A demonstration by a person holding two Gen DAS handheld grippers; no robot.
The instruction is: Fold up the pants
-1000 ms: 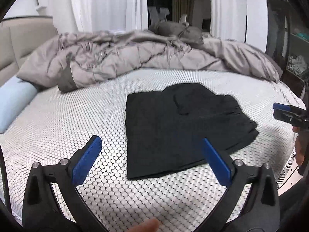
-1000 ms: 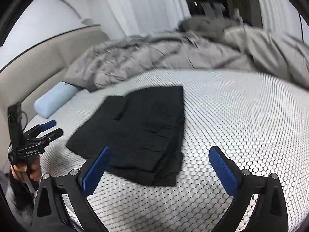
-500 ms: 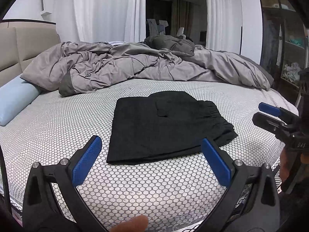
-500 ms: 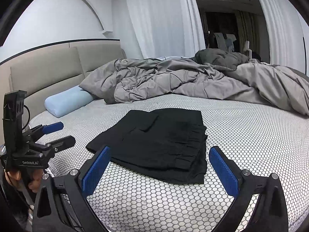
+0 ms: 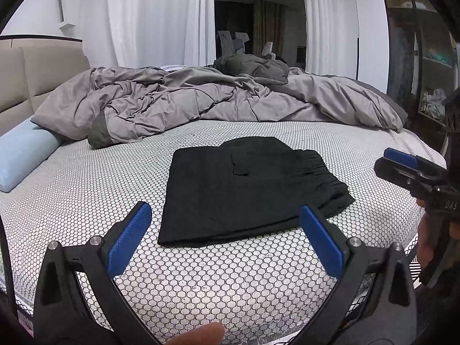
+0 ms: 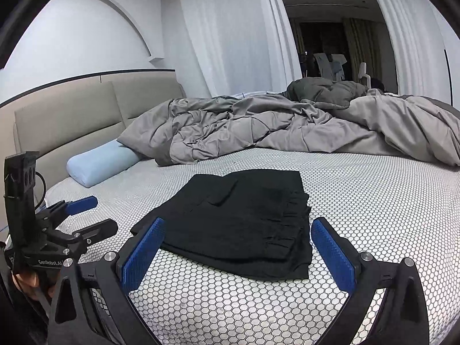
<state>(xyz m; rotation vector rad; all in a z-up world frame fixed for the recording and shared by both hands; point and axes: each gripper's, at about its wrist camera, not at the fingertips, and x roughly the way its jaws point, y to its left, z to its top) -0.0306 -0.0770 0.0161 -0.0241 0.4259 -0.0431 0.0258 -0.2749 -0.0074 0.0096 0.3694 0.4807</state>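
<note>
The black pants [image 5: 247,189] are lying folded into a flat, roughly square stack on the honeycomb-patterned bed sheet [image 5: 86,178], near the front edge of the bed. In the right wrist view the pants [image 6: 238,221] are showing layered, gathered edges along their right side, and a small pocket flap is sitting on top.

The left gripper [image 5: 227,238] is hanging above the sheet just in front of the pants, its blue-padded fingers [image 5: 126,241] spread wide and holding nothing. A fingertip is peeking in at the bottom edge of that view. The right gripper [image 6: 235,250] is likewise gaping wide and empty, hovering over the near edge of the stack without touching it.

Each tool is showing up in the other's camera: the right gripper [image 5: 408,166] is sitting off the right side of the bed, apart from the pants, and the left gripper [image 6: 83,215] is sitting at the left, held in a hand [image 6: 28,281] that is mostly hidden behind the handle.

Behind the pants, a rumpled grey duvet [image 5: 201,106] is stretching across the far half of the bed, well apart from the stack. A pale blue bolster pillow [image 5: 23,155] is lying at the left against the beige padded headboard [image 6: 86,109]. White curtains [image 5: 155,17] are hanging behind the bed, framing a dark doorway. Nothing is lying between the grippers and the pants.
</note>
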